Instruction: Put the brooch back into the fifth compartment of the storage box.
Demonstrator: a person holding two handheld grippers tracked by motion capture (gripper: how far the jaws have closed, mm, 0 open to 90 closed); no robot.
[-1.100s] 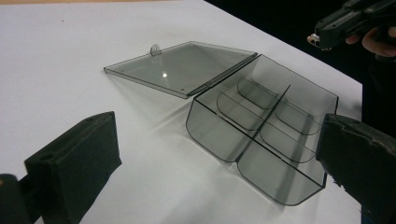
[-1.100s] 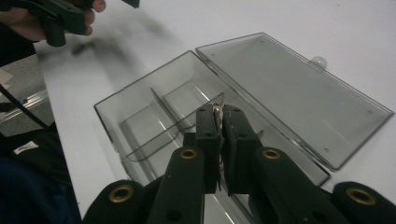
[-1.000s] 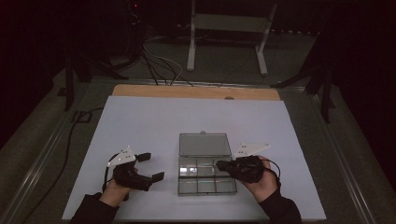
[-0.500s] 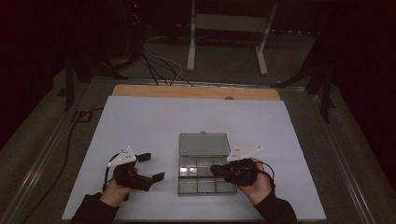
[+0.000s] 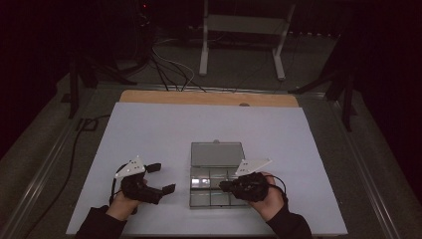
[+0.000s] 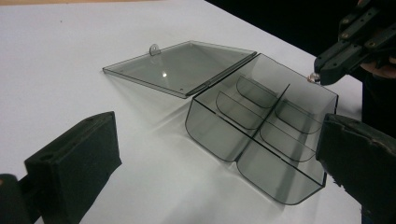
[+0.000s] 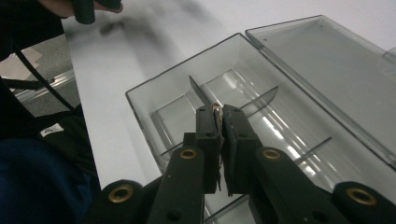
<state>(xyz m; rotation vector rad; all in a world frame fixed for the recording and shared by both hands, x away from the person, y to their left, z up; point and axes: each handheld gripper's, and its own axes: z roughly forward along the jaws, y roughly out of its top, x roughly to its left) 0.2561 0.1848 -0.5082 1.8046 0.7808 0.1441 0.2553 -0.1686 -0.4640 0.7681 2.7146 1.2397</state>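
Observation:
A smoky clear compartment box [image 5: 199, 201] lies open on the white table, its lid [image 5: 217, 154] flat behind it. My right gripper [image 5: 222, 186] reaches in from the right over the box's middle row. Its jaws are shut on a small shiny metal piece [image 6: 314, 77] at their tips. In the right gripper view that piece [image 7: 215, 107] hangs just above a divider [image 7: 198, 91] of the box [image 7: 154, 109]. My left gripper [image 5: 161, 178] rests on the table left of the box. It is open, with nothing between its pads [image 6: 74, 154].
The box's compartments [image 6: 261, 140] look bare inside. A wooden strip [image 5: 209, 98] runs along the table's far edge. A cable [image 5: 69, 164] trails off the left side. Stand legs [image 5: 204, 45] and more cables are on the floor beyond.
My right gripper has edged left, further over the box, still shut. The left gripper has kept still.

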